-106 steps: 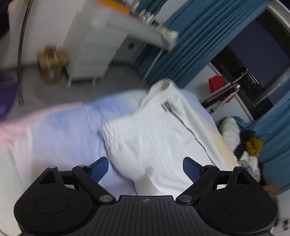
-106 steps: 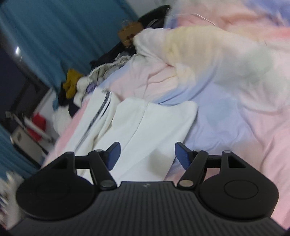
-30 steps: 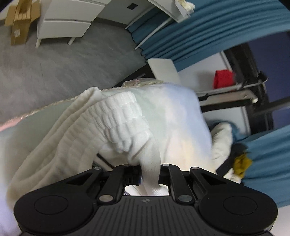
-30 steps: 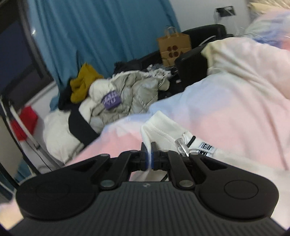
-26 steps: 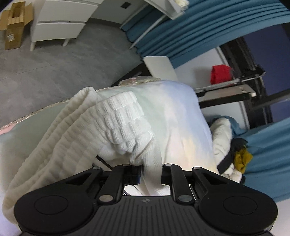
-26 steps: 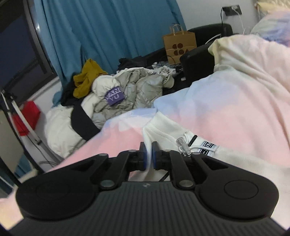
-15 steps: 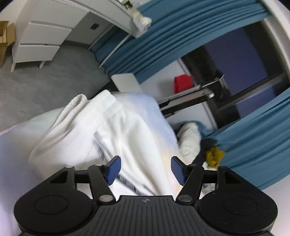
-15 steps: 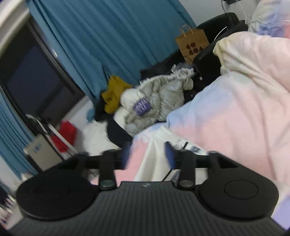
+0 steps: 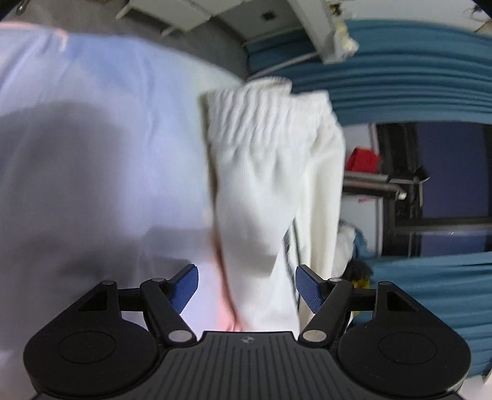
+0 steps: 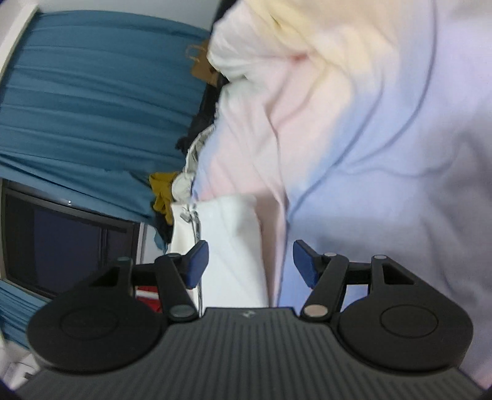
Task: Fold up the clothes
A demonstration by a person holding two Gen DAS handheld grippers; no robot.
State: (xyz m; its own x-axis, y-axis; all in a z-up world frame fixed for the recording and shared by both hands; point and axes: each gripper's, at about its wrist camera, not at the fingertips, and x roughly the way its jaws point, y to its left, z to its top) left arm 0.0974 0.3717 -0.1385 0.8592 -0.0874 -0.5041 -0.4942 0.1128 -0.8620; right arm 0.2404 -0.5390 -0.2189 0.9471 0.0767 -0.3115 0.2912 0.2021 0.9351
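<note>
A white garment with a ribbed hem point(image 9: 264, 172) lies folded on the pastel bedsheet point(image 9: 92, 147). My left gripper point(image 9: 246, 284) is open and empty just above it, its blue fingertips point(image 9: 184, 284) either side of the cloth. In the right wrist view the same white garment point(image 10: 230, 246) shows with a zipper edge at its left. My right gripper point(image 10: 247, 263) is open and empty over its near end.
Blue curtains point(image 10: 92, 107) and a dark window point(image 10: 61, 243) stand beside the bed. A pile of clothes point(image 10: 172, 184) lies at the bed's edge. A crumpled pastel duvet point(image 10: 338, 92) fills the far side. A white desk point(image 9: 215, 12) stands on the grey floor.
Both grippers let go of the white garment and opened about half a second ago. Both views have since swung round, and the garment now lies flat on the sheet.
</note>
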